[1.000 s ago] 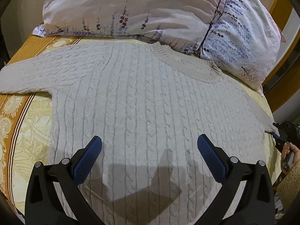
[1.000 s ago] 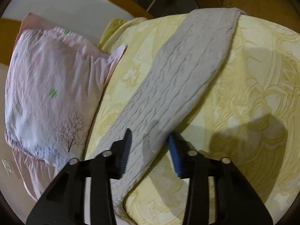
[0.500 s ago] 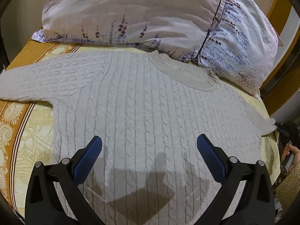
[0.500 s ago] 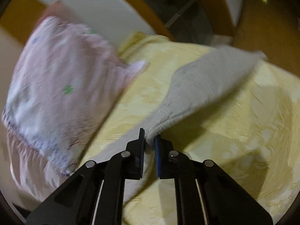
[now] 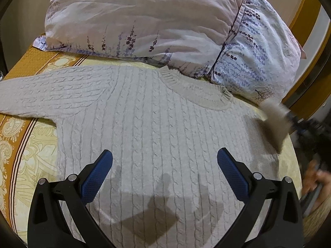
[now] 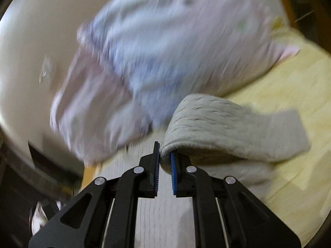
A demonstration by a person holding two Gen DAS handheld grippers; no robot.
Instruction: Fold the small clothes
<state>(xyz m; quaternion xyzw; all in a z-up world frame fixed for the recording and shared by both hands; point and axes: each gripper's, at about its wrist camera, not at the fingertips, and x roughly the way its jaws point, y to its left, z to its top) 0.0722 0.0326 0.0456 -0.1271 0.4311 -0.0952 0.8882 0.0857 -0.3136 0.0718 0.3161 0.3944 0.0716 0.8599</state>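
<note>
A light grey cable-knit sweater (image 5: 157, 128) lies flat on the bed, neck toward the pillows, its left sleeve (image 5: 41, 95) stretched out to the left. My left gripper (image 5: 164, 165) is open and empty, hovering over the sweater's lower body. My right gripper (image 6: 165, 157) is shut on the right sleeve (image 6: 227, 124), which is lifted and doubled over, its cuff end trailing right on the sheet. In the left wrist view that sleeve (image 5: 275, 119) shows blurred at the right edge, raised over the sweater's shoulder.
Two floral pillows (image 5: 144, 16) lie at the head of the bed, just beyond the sweater's neck; they also show blurred in the right wrist view (image 6: 165, 51). The yellow patterned bedsheet (image 5: 26, 157) has an orange border on the left. A wooden bed frame (image 5: 302, 16) runs along the right.
My right gripper closed on the right sleeve, lifted it and swung it up and inward toward the sweater's body. My left gripper stayed open, drifting slightly over the body.
</note>
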